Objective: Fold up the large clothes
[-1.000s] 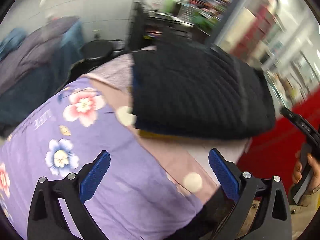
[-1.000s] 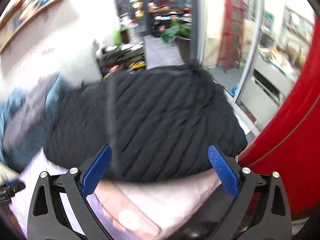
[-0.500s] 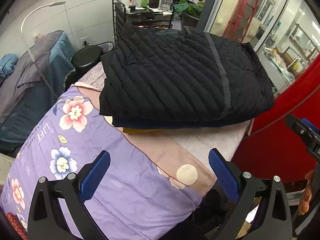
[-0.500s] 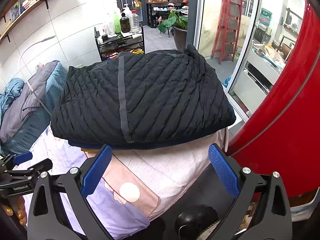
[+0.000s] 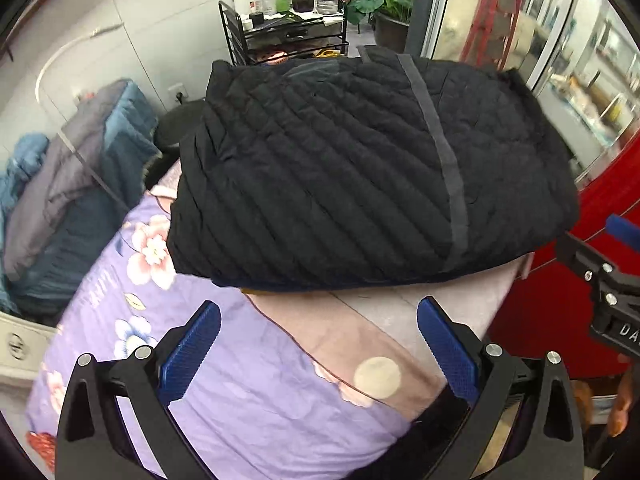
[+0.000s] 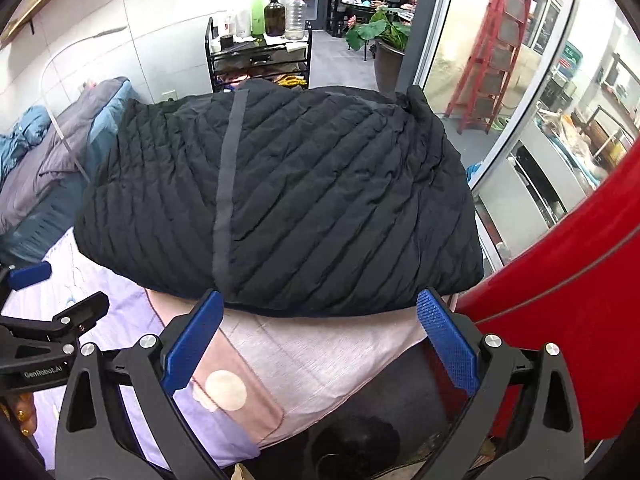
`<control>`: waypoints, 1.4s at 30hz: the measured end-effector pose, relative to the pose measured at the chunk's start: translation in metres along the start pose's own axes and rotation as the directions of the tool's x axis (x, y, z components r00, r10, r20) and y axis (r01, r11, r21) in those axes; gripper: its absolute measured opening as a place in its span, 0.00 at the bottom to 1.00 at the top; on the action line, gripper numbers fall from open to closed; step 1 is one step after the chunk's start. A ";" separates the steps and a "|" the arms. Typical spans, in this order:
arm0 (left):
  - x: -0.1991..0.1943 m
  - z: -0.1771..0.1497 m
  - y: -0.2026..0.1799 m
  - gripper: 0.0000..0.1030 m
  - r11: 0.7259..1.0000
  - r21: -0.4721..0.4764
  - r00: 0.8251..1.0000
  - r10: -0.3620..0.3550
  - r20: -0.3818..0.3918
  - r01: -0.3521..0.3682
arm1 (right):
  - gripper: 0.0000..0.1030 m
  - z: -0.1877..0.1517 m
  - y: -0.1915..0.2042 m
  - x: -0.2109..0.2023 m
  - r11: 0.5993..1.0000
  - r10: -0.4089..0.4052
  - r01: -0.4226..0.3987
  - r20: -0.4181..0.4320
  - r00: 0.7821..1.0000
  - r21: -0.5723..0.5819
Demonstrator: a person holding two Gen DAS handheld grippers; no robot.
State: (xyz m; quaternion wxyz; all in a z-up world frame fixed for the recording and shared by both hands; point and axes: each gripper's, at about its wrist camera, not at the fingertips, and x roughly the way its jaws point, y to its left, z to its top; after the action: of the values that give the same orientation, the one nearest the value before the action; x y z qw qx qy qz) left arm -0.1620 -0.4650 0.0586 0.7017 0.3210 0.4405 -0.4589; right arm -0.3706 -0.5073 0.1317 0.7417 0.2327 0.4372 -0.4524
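The left gripper (image 5: 318, 344) is hovering with its blue pads (image 5: 192, 348) spread wide and nothing between them, over the near part of the purple floral sheet (image 5: 224, 396) that is covering the table. The right gripper (image 6: 320, 336) is likewise standing wide and empty, hanging just over the near right corner where a pink cloth (image 6: 320, 356) is draping off the edge; its left pad (image 6: 194, 340) is showing against the near edge of the jacket, though whether it is touching cannot be told. In the left view the right gripper is showing at the right edge; in the right view the left one is showing at the left edge.

The folded black quilted jacket (image 5: 360, 168) is lying just beyond both grippers on the far right part of the table, a grey strip (image 6: 226, 196) running across its top. It is resting on other folded items, with a dark blue layer and a yellow edge (image 5: 276, 291) peeking out beneath.

Left of the table, grey and blue bedding (image 5: 68, 184) is lying in a heap. Beyond the jacket a black cart (image 6: 258, 60) is carrying bottles, with a potted plant (image 6: 384, 36) to its right. A red panel (image 6: 568, 304) is filling the right side
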 end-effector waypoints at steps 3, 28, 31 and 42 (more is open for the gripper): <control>0.002 0.004 -0.004 0.94 1.000 0.001 1.000 0.015 -0.003 -0.015 | 0.93 0.002 -0.003 0.009 1.000 0.004 -0.004 -0.017 1.000 -0.010; 0.003 0.007 -0.009 0.94 1.000 0.012 1.000 0.018 -0.007 -0.018 | 0.93 0.002 0.000 0.005 1.000 0.014 -0.015 -0.003 1.000 -0.025; 0.003 0.006 -0.010 0.94 1.000 0.018 1.000 0.020 -0.007 -0.020 | 0.93 0.001 -0.001 0.003 1.000 0.011 -0.011 0.000 1.000 -0.016; 0.005 0.006 -0.006 0.94 0.999 0.017 1.000 0.027 -0.013 -0.027 | 0.93 -0.002 0.005 0.001 1.000 0.009 -0.009 0.000 1.000 -0.019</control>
State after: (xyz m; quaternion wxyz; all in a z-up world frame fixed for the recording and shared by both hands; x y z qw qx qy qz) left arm -0.1644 -0.4745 0.0564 0.7023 0.3357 0.4369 -0.4508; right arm -0.3674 -0.5038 0.1299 0.7460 0.2277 0.4401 -0.4450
